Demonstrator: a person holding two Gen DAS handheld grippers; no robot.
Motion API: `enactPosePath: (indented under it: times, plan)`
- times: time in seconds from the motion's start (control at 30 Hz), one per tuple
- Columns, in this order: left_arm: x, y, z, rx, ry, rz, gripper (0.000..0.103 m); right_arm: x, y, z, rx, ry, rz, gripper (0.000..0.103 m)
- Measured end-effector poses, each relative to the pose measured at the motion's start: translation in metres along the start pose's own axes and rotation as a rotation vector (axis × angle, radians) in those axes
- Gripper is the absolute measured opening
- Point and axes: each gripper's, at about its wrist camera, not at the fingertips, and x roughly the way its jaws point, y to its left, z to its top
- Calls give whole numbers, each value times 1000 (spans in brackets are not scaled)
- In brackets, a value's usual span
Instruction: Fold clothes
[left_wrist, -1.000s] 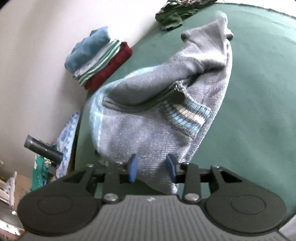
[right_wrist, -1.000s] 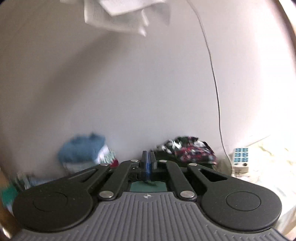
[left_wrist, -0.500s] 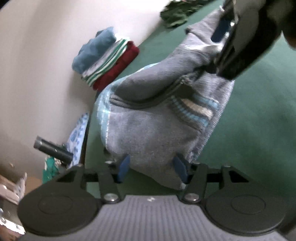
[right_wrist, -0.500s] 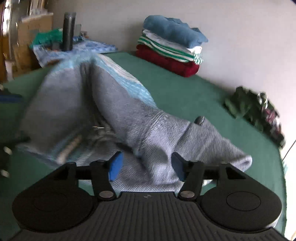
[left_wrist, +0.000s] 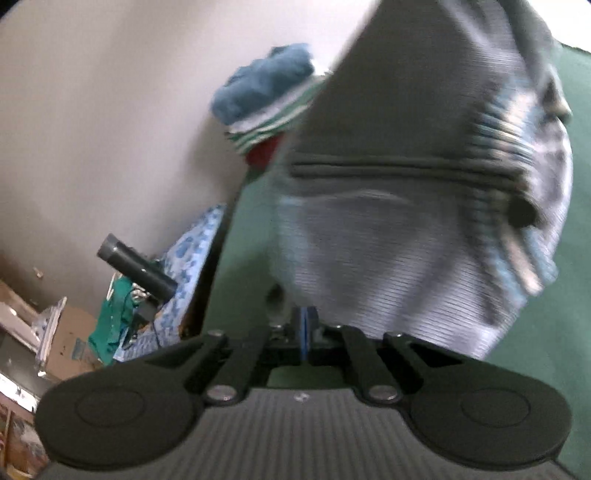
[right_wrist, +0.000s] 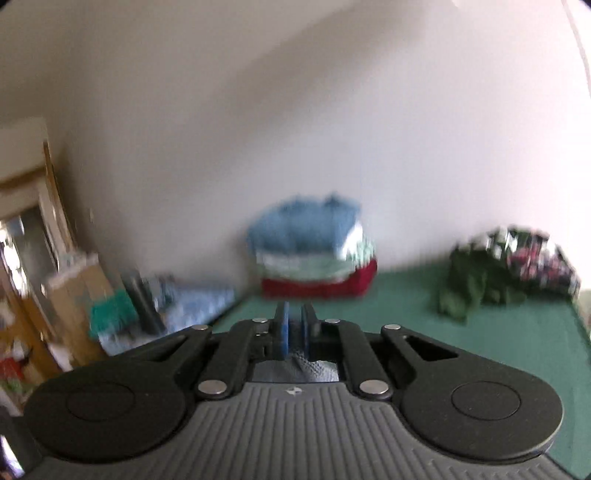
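Note:
A grey knit sweater (left_wrist: 406, 240) with pale blue and white stripes hangs blurred in front of my left gripper (left_wrist: 304, 325), lifted off the green bed cover (left_wrist: 554, 332). The left jaws are pressed together on the sweater's lower edge. In the right wrist view my right gripper (right_wrist: 294, 325) is also shut, and a bit of the grey sweater (right_wrist: 306, 367) shows pinched just below its fingers. The remainder of the garment is hidden from that view.
A stack of folded clothes (right_wrist: 314, 258), blue over striped over red, sits against the wall at the bed's far edge. An unfolded dark green and patterned pile (right_wrist: 498, 273) lies to its right. Beside the bed are a dark cylinder (left_wrist: 136, 267), blue patterned cloth (left_wrist: 192, 251) and a cardboard box (left_wrist: 70, 343).
Both grippers went from open around the sweater to shut on it. The sweater has come up off the bed, and the right view swung up from the garment toward the wall.

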Motion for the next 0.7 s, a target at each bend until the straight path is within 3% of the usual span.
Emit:
enactPosePath:
  times: [0.1,0.17,0.2,0.27,0.3,0.33,0.4,0.53,0.57,0.63,0.7]
  plan:
    - [-13,5,-2,8,-31,-69,9,-8,4,11,-48,-64,-40,0]
    - [-21,-3,-9,36,-39,-138,19,1,6,6,-95,18,-66,3]
    - [-23,-12,-15,70,-36,-157,19,6,6,1,-112,65,-74,11]
    - [-20,-28,-24,119,-14,-154,19,12,4,-19,-144,173,-49,13]
    - [-16,-34,-28,135,4,-151,19,13,5,-31,-166,225,-46,21]
    - [-13,-39,-32,142,22,-150,19,14,5,-42,-187,277,-44,42]
    - [-6,-46,-38,150,57,-153,18,11,9,-67,-205,371,-8,64]
    - [-5,-56,-46,199,45,-104,28,3,31,-113,-374,494,92,70]
    - [-5,-57,-46,200,42,-93,28,2,39,-124,-470,480,74,70]
    - [-6,-57,-44,214,43,-93,28,6,55,-147,-697,439,-40,70]
    - [-13,-53,-43,206,34,-123,32,9,55,-152,-757,442,-60,64]
